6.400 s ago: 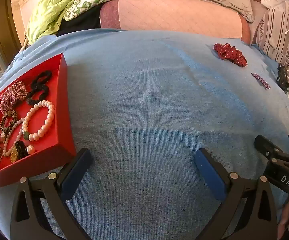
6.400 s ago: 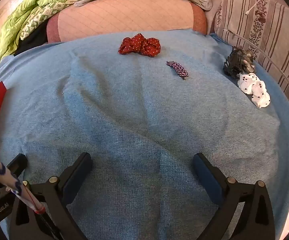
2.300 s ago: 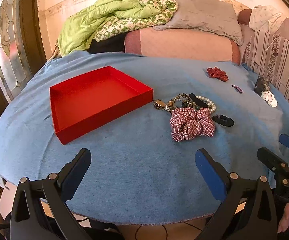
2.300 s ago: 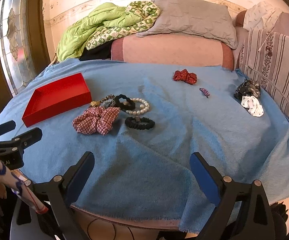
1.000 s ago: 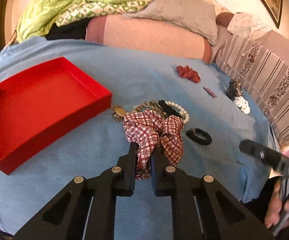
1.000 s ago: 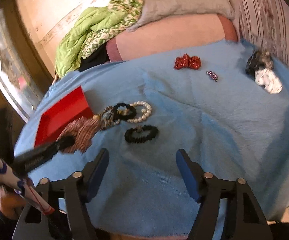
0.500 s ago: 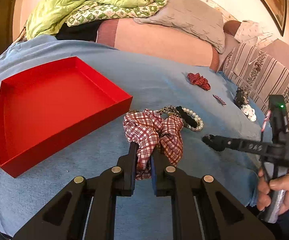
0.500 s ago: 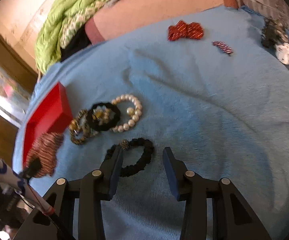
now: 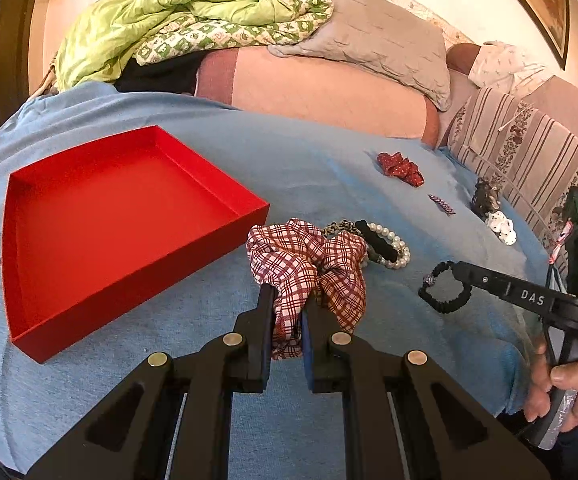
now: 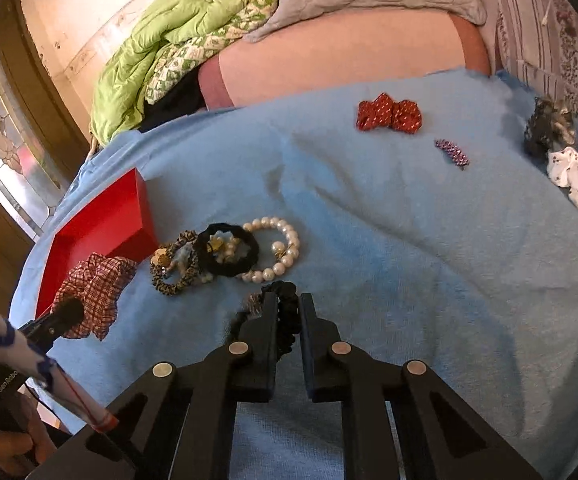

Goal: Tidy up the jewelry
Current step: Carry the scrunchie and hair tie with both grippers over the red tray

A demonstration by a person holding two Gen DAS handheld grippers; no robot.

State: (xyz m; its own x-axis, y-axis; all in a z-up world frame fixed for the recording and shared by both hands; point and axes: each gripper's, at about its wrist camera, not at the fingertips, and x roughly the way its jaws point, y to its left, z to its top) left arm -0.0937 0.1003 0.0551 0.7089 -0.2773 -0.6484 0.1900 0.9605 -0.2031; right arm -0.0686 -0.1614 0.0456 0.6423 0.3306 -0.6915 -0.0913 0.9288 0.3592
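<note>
Nearest the cameras, the left gripper had its jaws clamped on a fold of the plaid scrunchie, which lay bunched on the blue cloth of the counter just off the front corner of the red tray. The right gripper had its jaws pinched on the black beaded bracelet; they had just been closing, with the band between them. The hold looked thin on both: the bracelet was caught by one short stretch and could probably slip or spring out on a lift, and the scrunchie's loose cloth might drag the tangle of pearl bracelet and black hair tie lying just behind it. Farther off, the red dotted scrunchie and small purple clip lay well apart, still to be gathered. Against the frame a second before, the right jaws, then wide and short of the bracelet, had reached it and shut on it; the left grip was unchanged.
</note>
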